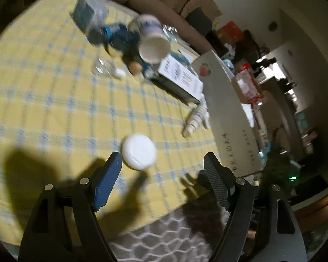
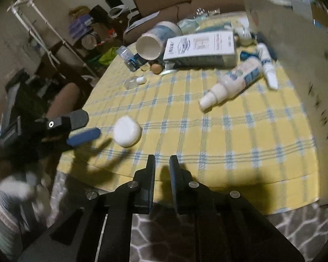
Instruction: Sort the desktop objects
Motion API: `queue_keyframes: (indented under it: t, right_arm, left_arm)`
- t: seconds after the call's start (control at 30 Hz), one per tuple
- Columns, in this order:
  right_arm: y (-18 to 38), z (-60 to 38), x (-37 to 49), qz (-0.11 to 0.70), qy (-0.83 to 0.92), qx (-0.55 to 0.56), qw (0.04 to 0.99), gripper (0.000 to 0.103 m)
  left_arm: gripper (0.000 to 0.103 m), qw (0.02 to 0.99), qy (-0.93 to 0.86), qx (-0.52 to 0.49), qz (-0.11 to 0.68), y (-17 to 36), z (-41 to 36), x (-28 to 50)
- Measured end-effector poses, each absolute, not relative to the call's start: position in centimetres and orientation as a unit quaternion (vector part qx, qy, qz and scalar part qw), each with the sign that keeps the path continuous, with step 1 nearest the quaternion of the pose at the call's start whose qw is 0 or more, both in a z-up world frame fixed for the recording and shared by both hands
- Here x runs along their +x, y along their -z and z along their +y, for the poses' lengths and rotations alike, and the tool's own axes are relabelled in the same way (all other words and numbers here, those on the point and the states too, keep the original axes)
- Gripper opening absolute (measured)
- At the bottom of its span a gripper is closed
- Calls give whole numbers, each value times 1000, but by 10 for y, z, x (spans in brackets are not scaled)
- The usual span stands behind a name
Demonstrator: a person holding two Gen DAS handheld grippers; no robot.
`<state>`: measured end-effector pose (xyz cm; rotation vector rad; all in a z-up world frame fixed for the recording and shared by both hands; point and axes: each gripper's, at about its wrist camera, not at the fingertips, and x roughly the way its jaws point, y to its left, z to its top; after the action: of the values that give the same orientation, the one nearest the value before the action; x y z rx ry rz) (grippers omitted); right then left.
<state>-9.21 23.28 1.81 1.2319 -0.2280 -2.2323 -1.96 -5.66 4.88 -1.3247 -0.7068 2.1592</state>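
Near the desk (image 2: 229, 135) edge, at 6 o'clock of the clutter, sits a white round puck-like case (image 2: 127, 133), alone on the yellow-blue check cloth.

Left tongs (image 1: 161, 163) stand wide, nothing between the pads; in the left wrist view the case lies just past the tips, closer to the blue-padded finger at 9 o'clock than to the black one at 3. Right tongs (image 2: 161, 163) are narrowed to a slit and carry nothing, hanging over the bare desk edge.

Step, as I read it: between picks. The case looks either freshly set down or next up — can't tell which.

If it's the target, the left tongs need to shift toward 9 o'clock to centre on it, then drop so the pads straddle its rim. It's low and smooth, so it could squirt out.

Rest of the pile sits from 12 to 2 o'clock: tipped white cup (image 2: 149, 44), flat white carton (image 2: 201, 45), spray bottle (image 2: 231, 81) on its side, small tube (image 2: 267, 65), brown egg (image 2: 156, 68). A grey box wall (image 2: 295, 65) stands at 3 o'clock, probably the bin.
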Motion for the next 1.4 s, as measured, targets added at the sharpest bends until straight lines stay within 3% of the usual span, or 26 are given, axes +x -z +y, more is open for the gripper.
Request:
queue_keyframes:
  t: [0.07, 0.13, 0.17, 0.2, 0.37, 0.47, 0.57, 0.73, 0.77, 0.8, 0.93, 1.0, 1.07, 1.1, 1.13, 1.17, 1.4]
  right_arm:
    - [-26, 227, -92, -71, 841, 449, 295, 19]
    - [-32, 216, -90, -45, 846, 435, 305, 39]
    - [-35, 206, -89, -24, 849, 427, 311, 61]
    - [-37, 195, -89, -1, 851, 420, 315, 72]
    - [-22, 144, -97, 99, 847, 414, 319, 73]
    - [-6, 125, -101, 156, 844, 408, 309, 67]
    - [6, 117, -105, 183, 841, 407, 307, 43]
    - [7, 117, -116, 138, 834, 424, 324, 36]
    - [6, 123, -121, 95, 829, 440, 331, 20]
    - [5, 131, -128, 39, 820, 460, 338, 13]
    - [24, 179, -155, -243, 739, 532, 334, 15]
    - [31, 196, -161, -307, 719, 534, 321, 15]
    - [15, 193, -160, -238, 761, 514, 316, 25]
    - [5, 187, -157, -185, 787, 496, 316, 45]
    - [-4, 181, -154, -139, 806, 480, 317, 72]
    - [-12, 172, -150, -94, 822, 462, 319, 79]
    - [-13, 108, -135, 117, 837, 426, 322, 79]
  left_arm:
    - [74, 248, -798, -480, -267, -51, -67, -23]
    - [79, 243, -798, -476, -279, -51, -80, -27]
    - [80, 239, -798, -475, -283, -50, -87, -27]
    - [81, 237, -798, -475, -284, -47, -88, -30]
    - [81, 228, -797, -476, -294, -39, -107, -27]
    - [81, 225, -796, -473, -304, -32, -116, -27]
    - [82, 227, -784, -472, -333, -25, -123, -29]
    - [82, 240, -784, -460, -342, -32, -119, -35]
    - [82, 242, -786, -457, -339, -34, -117, -35]
    - [82, 243, -788, -454, -338, -36, -117, -35]
    - [82, 245, -788, -451, -341, -38, -116, -37]
    - [82, 243, -788, -452, -341, -36, -115, -39]
    - [82, 240, -787, -453, -343, -34, -115, -40]
    - [82, 241, -786, -453, -346, -33, -116, -40]
    - [82, 241, -785, -452, -349, -33, -116, -41]
    - [82, 241, -785, -451, -351, -34, -117, -42]
    - [82, 241, -790, -442, -350, -40, -118, -44]
